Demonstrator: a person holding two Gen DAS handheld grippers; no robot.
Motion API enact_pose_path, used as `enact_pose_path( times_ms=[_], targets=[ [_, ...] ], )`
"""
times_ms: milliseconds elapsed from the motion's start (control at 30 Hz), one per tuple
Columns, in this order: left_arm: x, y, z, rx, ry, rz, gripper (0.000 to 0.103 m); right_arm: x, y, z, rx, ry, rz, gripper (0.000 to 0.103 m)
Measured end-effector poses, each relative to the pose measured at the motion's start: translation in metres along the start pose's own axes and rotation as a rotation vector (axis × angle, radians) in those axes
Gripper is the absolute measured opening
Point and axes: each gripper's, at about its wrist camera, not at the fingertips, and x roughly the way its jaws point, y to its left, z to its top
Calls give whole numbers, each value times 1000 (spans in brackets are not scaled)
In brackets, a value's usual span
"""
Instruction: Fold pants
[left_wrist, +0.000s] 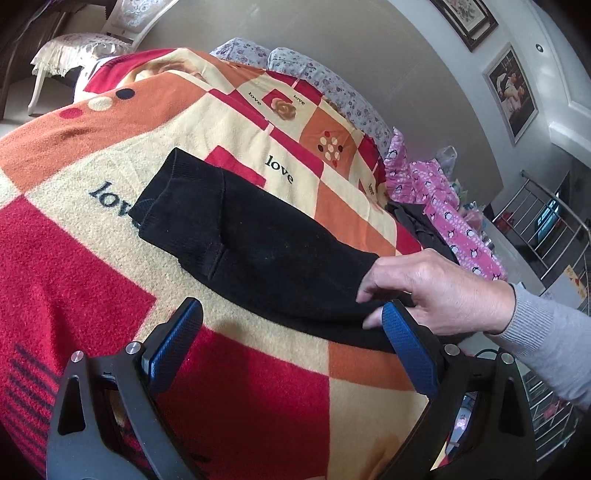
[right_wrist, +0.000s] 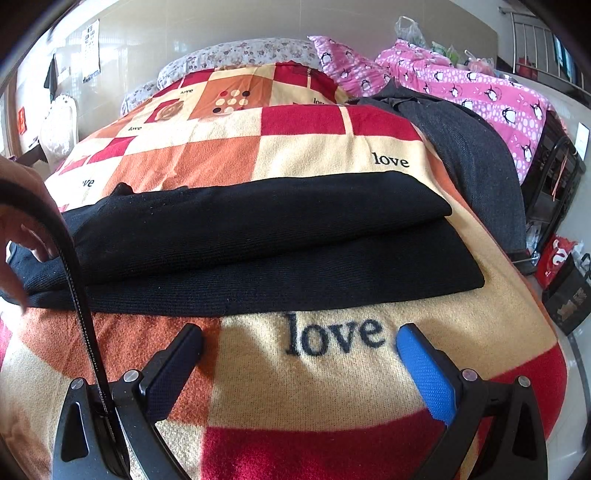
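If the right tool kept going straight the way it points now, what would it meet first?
Probably the black pants. The right tool is open and empty over the blanket, just short of the near edge of the folded pants. Depth is unclear, so it might graze the blanket first.

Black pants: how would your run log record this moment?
black pants folded on blanket | left gripper open | right gripper open | hand touching pants
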Motion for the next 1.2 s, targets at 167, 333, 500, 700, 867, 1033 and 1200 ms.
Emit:
enact_pose_path(
  times_ms=[167, 333, 500, 700, 867, 1033, 1200],
  targets=[
    [1, -3, -1, 13, 4, -5, 98, 0, 1, -2, 0, -1, 0, 103],
    [2, -3, -2, 1, 11, -9, 98, 0, 1, -2, 0, -1, 0, 103],
    [3, -2, -1, 0, 12, -15, 98, 0, 1, -3, 0, -2, 0, 103],
    [8, -5, 0, 9, 26, -22, 98, -2, 1, -4, 0, -5, 0, 103],
    [9, -5, 1, 3, 30, -14, 98, -2, 1, -4, -1, -11, 0, 103],
    [10, -6, 1, 2, 31, -10, 98, -3, 0, -6, -1, -11, 2, 103],
    [13, -7, 2, 0, 29, 31, 98, -2, -1, -6, -1, -8, 2, 103]
  ],
)
